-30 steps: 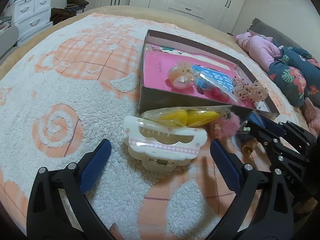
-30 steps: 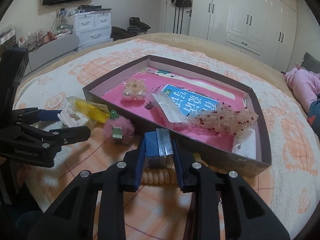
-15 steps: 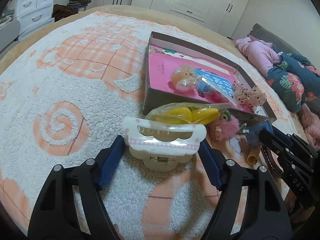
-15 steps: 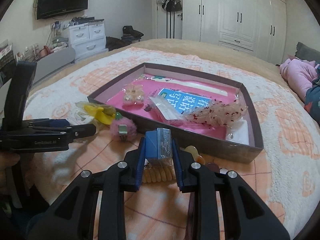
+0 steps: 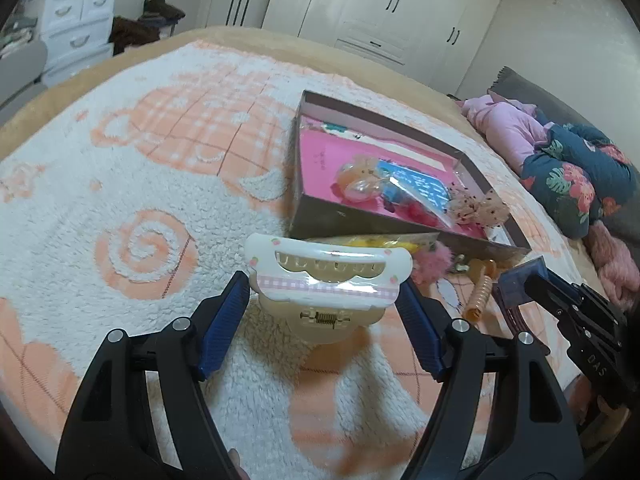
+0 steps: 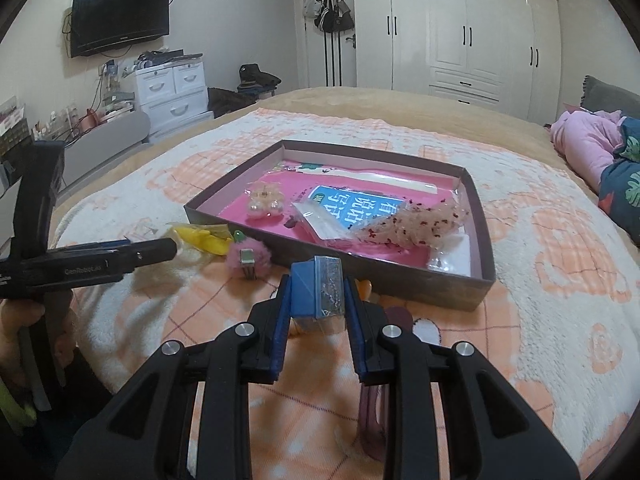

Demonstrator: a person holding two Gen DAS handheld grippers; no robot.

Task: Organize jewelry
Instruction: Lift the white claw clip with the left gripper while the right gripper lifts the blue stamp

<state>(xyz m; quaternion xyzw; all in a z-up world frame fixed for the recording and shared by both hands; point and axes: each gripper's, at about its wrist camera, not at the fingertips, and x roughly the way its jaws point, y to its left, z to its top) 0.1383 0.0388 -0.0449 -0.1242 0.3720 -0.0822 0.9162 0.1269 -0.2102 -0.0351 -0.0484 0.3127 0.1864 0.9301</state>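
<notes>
Our left claw (image 5: 324, 300) grasps the cream hair clip (image 5: 328, 280) above the blanket (image 5: 120, 184); our right claw (image 6: 316, 300) clenches a small blue box (image 6: 318, 292), hiding the spiral tie beneath.

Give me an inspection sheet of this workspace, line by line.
Surface: patterned blanket over the bed.
Job's things: open box holding packets; white hair claw; small blue box; pink pompom clip, yellow packet and spiral tie outside the box.
Clutter: pink and floral bedding.
Grippers: left gripper shut on the claw; right gripper shut on the blue box.
Cables: wires by the TV.
Surroundings: wardrobes, white drawers.
</notes>
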